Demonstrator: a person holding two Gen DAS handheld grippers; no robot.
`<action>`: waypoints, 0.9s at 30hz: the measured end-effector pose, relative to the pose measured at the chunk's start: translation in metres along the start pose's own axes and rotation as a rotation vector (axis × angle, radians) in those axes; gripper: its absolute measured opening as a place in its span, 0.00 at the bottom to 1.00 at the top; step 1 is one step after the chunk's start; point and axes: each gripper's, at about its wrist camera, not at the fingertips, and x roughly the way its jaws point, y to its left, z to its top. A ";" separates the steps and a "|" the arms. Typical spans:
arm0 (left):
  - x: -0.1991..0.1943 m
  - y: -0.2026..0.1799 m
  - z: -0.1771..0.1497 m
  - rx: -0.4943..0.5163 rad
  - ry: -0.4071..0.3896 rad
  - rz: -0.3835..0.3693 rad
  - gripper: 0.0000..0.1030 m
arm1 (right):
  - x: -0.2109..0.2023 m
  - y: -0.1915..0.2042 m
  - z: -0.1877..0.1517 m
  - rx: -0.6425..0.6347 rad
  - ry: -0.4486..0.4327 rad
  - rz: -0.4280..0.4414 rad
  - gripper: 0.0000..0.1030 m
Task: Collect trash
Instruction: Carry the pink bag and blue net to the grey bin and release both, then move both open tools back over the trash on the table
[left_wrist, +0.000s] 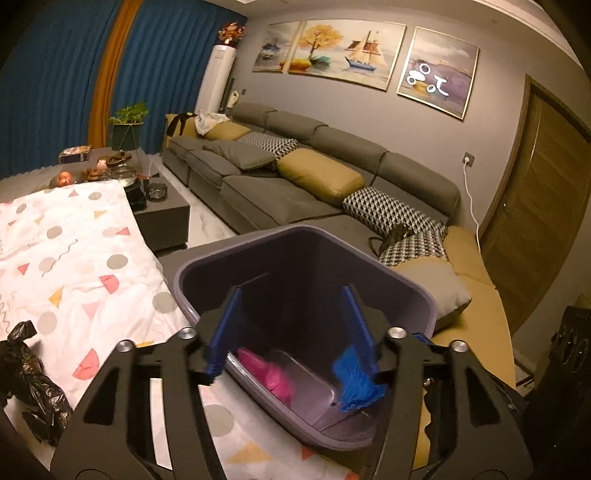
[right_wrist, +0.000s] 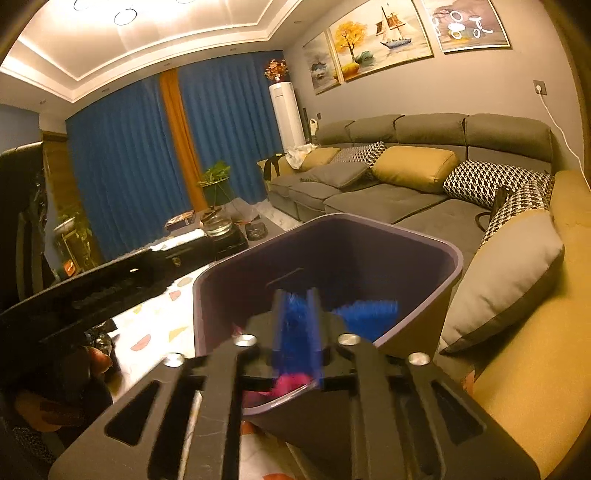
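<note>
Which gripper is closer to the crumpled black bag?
Left. The left gripper is over the bin, the black bag just off its left side. The right gripper is over the bin too, with the left gripper between it and the bag.

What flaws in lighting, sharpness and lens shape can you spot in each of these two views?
Left wrist view: dim, warm light; fisheye bends the door and curtains; the bin is sharp. Right wrist view: ceiling lights glare white; the right tongs are smeared by motion blur; corners fall dark.
</note>
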 end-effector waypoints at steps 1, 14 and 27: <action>-0.002 0.002 0.000 -0.004 -0.004 0.012 0.63 | -0.001 0.000 0.000 0.002 -0.003 -0.004 0.33; -0.069 0.023 -0.016 -0.051 -0.125 0.240 0.94 | -0.027 0.010 -0.001 -0.004 -0.055 -0.032 0.67; -0.180 0.050 -0.045 -0.073 -0.229 0.453 0.94 | -0.064 0.041 -0.017 -0.036 -0.100 -0.050 0.72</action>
